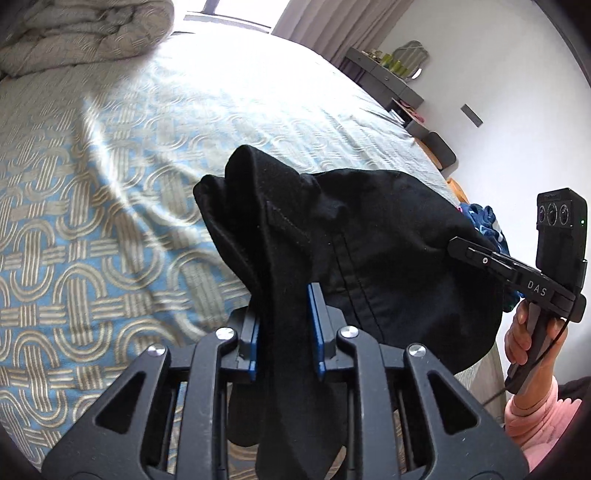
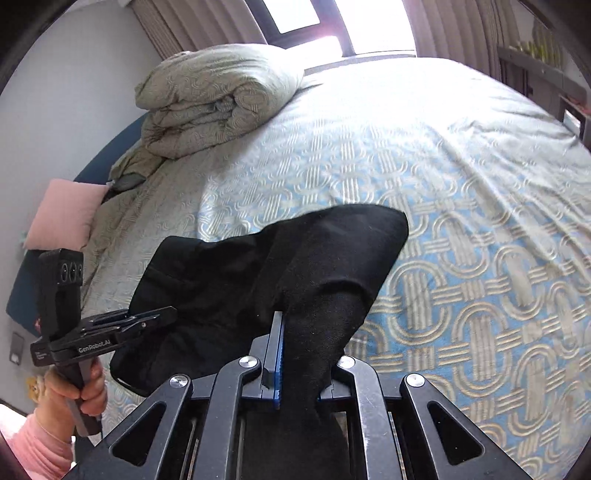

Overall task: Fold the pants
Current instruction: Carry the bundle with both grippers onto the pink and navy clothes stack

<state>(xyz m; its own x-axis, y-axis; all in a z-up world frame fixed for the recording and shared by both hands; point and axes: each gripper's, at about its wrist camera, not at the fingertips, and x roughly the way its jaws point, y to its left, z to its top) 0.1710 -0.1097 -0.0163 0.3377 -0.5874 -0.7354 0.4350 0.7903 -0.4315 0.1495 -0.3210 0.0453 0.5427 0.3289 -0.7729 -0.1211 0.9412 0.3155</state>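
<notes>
- left wrist view: your left gripper [image 1: 284,325] is clamped on a bunched fold of the black pants [image 1: 369,251], with cloth running between its blue pads [image 1: 316,325] and hanging down past them.
- the pants are lifted above the bed [image 1: 110,221], near its right edge in this view; the cloth spreads from your left gripper across to the right gripper [image 1: 458,245].
- that right gripper comes in from the right side of the frame, and its tips meet the far edge of the pants; your right hand [image 1: 532,332] holds its handle, with a pink sleeve [image 1: 539,413] below.
- a blue patterned cloth [image 1: 487,221] shows behind the pants at the bed's right edge.
- a folded quilt [image 1: 85,33] lies at the far left corner of the bed.
- right wrist view: your right gripper [image 2: 295,354] is clenched on another bunch of the pants [image 2: 258,266]; one blue pad [image 2: 277,354] shows on the left of the cloth, and the other is hidden by it.
- the pants hang over the near left part of the bed [image 2: 443,184], stretched toward the left gripper [image 2: 168,314], whose tips are at the cloth's left edge.
- your left hand [image 2: 77,387] grips its handle low at the left.
- the quilt [image 2: 214,96] sits at the far left of the bed, with a pink pillow [image 2: 62,214] beside the left edge.
</notes>
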